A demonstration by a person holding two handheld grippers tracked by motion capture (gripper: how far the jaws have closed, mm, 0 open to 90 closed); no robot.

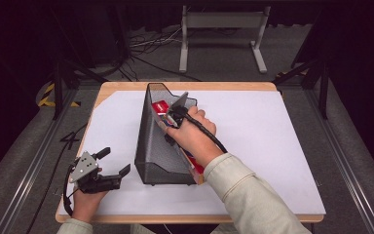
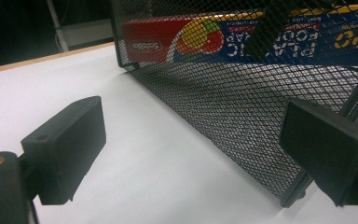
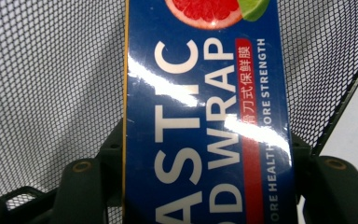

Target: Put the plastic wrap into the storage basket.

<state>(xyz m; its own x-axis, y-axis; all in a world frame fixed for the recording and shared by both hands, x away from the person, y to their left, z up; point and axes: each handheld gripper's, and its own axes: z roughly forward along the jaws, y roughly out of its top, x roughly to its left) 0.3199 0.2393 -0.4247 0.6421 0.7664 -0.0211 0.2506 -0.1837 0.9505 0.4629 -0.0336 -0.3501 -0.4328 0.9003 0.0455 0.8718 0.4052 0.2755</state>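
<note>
— Box (image 3: pixel 205 116) first: where do you have it?

— I have it clamped in my right gripper (image 1: pixel 173 122), jaws closed on its two long sides. In the right gripper view the blue face runs up the middle of the frame, white letters reading "PLASTIC" and "WRAP", a grapefruit slice and a lime at the top edge, mesh behind it on both sides.

— Does the high view add anything?

— Yes. There the box (image 1: pixel 161 106) leans slantwise inside the basket (image 1: pixel 148 146), its red end up near the frame's centre and its lower end poking out by my sleeve at the basket's open front corner. My right hand reaches into the basket from the lower right.

— And the left side?

— My left gripper (image 1: pixel 112 163) rests at the lower left of the high view, jaws wide apart, holding nothing, just beside the basket's near wall but not touching it. In the left gripper view I see through the mesh (image 2: pixel 242 107) to the box's side (image 2: pixel 223 39), upside-down lettering along the top of the frame.

— Surroundings?

— A white sheet (image 1: pixel 272 136) covers a wooden table (image 1: pixel 185 86). Beyond it, grey floor, loose cables (image 1: pixel 146 48) and a metal stand (image 1: pixel 222 29) at the top, dark all round.
</note>
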